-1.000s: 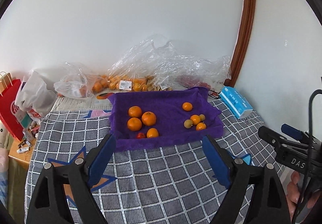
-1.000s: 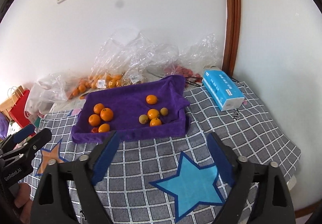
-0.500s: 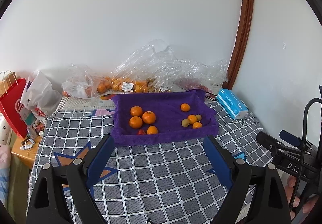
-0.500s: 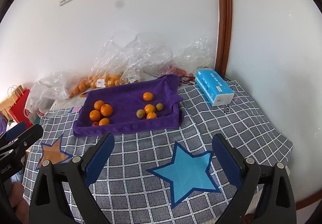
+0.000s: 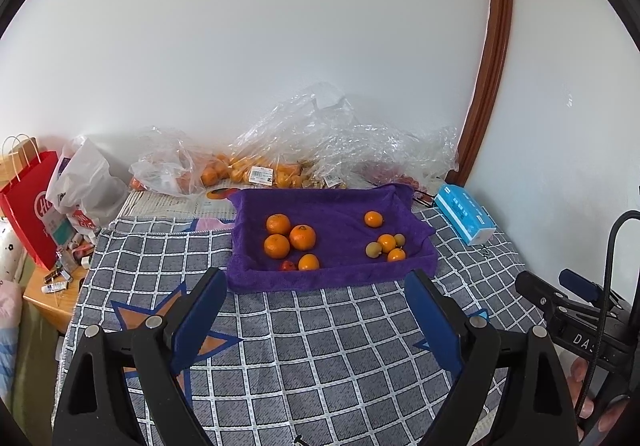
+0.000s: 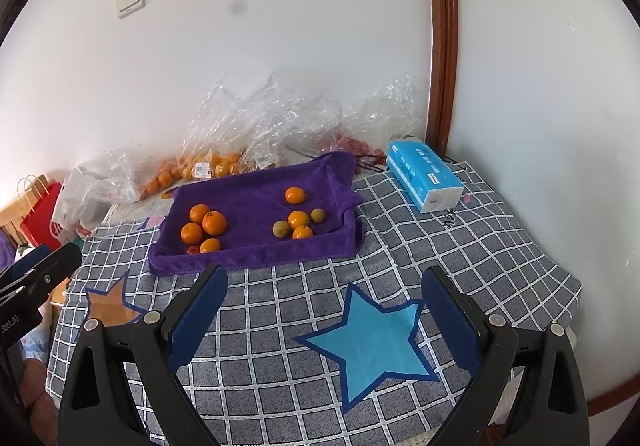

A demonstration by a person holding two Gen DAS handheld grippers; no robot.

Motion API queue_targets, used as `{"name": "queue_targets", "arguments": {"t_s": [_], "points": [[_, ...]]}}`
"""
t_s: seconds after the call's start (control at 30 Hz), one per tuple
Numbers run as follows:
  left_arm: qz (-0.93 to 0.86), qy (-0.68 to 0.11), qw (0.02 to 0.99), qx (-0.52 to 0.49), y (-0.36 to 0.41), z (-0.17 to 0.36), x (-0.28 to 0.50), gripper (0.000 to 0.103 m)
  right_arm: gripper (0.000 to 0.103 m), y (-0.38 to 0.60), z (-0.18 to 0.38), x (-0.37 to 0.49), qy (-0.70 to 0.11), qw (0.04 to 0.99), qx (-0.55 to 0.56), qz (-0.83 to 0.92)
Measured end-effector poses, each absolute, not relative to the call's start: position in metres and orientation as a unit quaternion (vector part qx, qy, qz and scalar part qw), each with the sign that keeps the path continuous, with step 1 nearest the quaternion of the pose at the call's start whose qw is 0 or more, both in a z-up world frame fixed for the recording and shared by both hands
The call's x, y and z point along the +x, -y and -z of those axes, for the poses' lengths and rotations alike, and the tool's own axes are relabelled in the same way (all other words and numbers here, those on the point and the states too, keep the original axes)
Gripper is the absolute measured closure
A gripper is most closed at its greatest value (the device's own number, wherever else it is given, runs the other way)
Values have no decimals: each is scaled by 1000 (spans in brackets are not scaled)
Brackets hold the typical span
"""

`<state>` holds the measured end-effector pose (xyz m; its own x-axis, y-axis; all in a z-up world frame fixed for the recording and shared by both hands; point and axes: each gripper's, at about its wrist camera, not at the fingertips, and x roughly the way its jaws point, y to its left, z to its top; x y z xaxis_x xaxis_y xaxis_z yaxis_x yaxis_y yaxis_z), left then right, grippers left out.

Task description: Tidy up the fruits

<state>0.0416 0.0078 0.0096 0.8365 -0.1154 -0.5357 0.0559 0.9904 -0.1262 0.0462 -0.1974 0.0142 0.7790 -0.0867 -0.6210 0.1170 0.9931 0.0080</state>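
Observation:
A purple cloth-lined tray [image 5: 332, 274] [image 6: 256, 254] sits on the checked tablecloth. Its left side holds several oranges [image 5: 302, 237] [image 6: 214, 223] and a small red fruit [image 5: 287, 266]. Its right side holds smaller oranges [image 5: 386, 242] [image 6: 298, 219] and two greenish fruits [image 5: 372, 249] [image 6: 281, 228]. My left gripper [image 5: 316, 282] is open and empty, well short of the tray's front edge. My right gripper [image 6: 324, 278] is open and empty, also short of the tray. Each gripper shows at the edge of the other's view.
Clear plastic bags with more oranges [image 5: 256, 173] [image 6: 208, 165] lie against the wall behind the tray. A blue tissue pack [image 5: 466, 217] [image 6: 424, 175] lies right of the tray. A red paper bag [image 5: 28, 201] and a white bag [image 5: 84, 185] stand at the left.
Both grippers have pulled back and up from the tray, so it looks smaller and farther. Both stay open. The fruits have not moved.

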Motion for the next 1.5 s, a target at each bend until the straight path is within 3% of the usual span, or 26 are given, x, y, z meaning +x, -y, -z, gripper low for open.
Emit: {"name": "queue_targets", "arguments": {"t_s": [1.5], "points": [[44, -284, 956, -64, -11, -9, 44, 13, 6, 193, -12, 47, -328, 943, 20, 54]]}}
